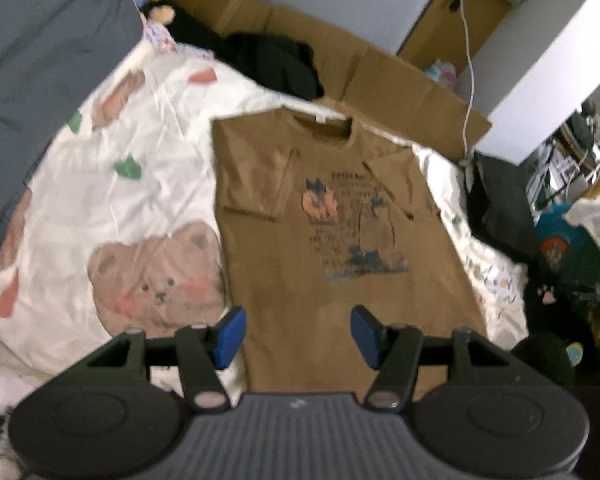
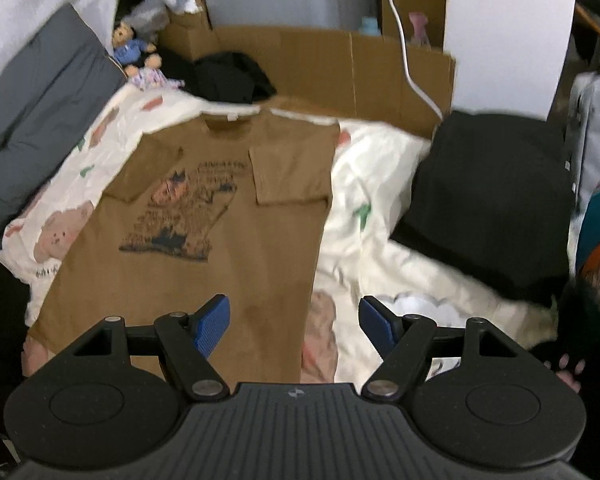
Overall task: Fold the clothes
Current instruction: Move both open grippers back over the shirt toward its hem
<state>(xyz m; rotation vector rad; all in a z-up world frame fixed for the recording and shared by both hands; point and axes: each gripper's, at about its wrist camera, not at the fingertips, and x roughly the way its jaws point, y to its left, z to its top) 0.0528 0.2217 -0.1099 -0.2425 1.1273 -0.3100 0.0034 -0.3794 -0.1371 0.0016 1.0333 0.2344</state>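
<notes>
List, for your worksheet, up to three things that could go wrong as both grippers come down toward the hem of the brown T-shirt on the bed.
1. The brown T-shirt lies on a soft bear-print quilt; the open left gripper might pinch quilt along with hem.
2. The right gripper straddles the shirt's edge, so it may catch only quilt.
3. Lifting the hem could disturb the sleeves already folded inward.
</notes>
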